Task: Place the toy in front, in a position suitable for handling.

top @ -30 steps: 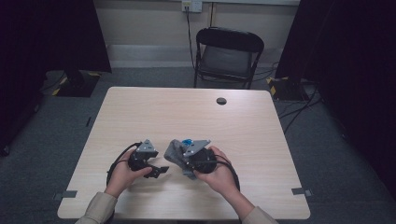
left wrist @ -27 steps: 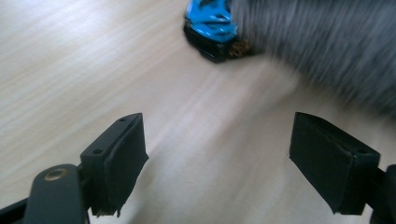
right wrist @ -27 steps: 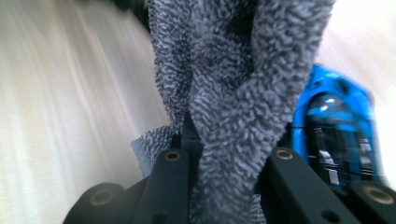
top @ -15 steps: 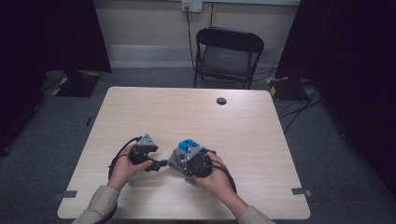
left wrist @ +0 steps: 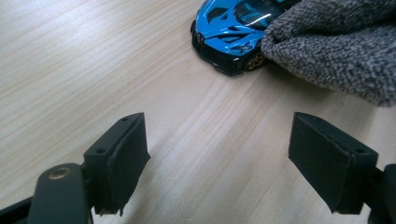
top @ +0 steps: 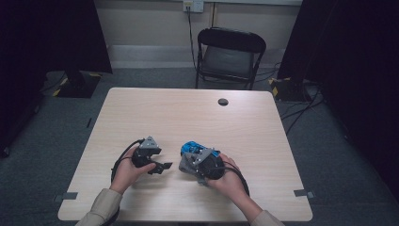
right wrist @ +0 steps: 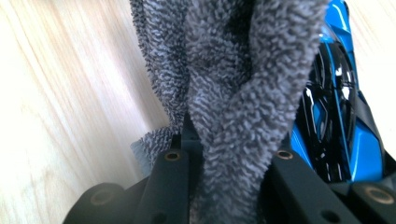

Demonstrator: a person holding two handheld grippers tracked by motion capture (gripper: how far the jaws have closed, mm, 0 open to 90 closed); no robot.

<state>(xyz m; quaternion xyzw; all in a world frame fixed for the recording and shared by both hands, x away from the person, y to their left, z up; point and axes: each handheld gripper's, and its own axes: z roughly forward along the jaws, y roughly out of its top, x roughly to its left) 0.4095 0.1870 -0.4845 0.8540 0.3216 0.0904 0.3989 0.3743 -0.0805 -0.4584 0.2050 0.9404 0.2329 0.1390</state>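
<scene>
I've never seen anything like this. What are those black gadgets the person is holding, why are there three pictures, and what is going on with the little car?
A person sits at a pale wooden table and holds a hand-operated gripper in each hand; there is no robot arm. The high view looks down from above. The other two pictures come from small cameras riding on each gripper, looking along its two black fingers.

The left gripper is empty: in its own view the fingers stand apart over bare wood, aimed toward a small shiny blue toy sports car on the table.

The right gripper is shut on a grey fluffy terry cloth, pinched between its fingers and draped against the car, which suggests wiping it.

Farther off, a small round black disc lies on the table, and a black folding chair stands behind it.
</scene>
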